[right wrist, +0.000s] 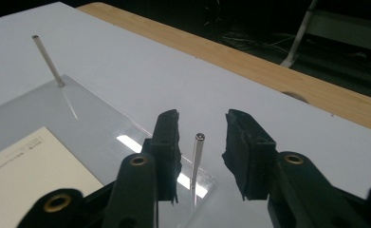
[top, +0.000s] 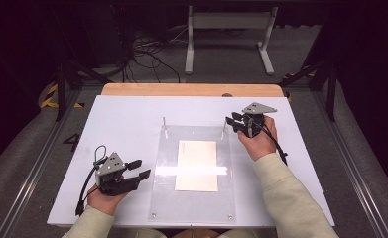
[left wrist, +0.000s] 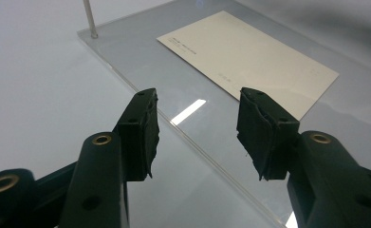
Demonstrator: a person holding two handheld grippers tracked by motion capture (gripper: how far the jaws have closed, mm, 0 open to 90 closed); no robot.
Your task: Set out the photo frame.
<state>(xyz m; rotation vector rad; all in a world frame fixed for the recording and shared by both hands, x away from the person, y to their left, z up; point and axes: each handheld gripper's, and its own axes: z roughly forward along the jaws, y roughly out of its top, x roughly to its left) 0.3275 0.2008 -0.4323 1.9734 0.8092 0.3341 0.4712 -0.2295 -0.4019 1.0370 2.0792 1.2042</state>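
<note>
The setting is a laboratory recording station. A white work table with a wooden far edge occupies the centre of the frame. Black metal framing stands at both sides, yellow-black hazard tape marks the grey floor at left, and loose cables lie at upper centre beside a white stand. The surroundings are dark.

left gripper fingers apart, right gripper likewise

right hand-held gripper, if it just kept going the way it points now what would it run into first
Most likely the near metal pin at the corner of the clear plate. It stands upright in line with the gap between the open jaws of the right hand-held gripper, untouched. Depth is hard to judge, so the jaws might pass on either side.
</note>
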